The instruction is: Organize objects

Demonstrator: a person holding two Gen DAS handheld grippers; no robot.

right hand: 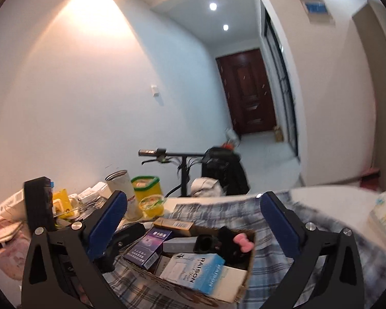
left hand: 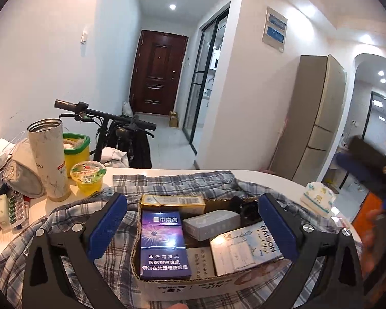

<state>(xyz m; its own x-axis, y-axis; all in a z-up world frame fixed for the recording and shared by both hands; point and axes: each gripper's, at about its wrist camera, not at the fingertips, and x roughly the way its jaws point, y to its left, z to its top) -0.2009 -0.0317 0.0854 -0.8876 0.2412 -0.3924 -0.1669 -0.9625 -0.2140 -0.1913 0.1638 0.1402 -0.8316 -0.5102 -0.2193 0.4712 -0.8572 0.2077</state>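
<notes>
Cardboard box packed on plaid cloth over white tabletop; both tongs spread wide, empty.

Box straight ahead of left tongs, straddled by the open jaws without visible contact; right tongs held higher, off toward the box's right corner, so left likely nearer. Inside: purple cigarette pack lengthwise, away from left tongs; pale RAISON pack angled beside it; gold pack crosswise behind; pink bow at rear.
</notes>
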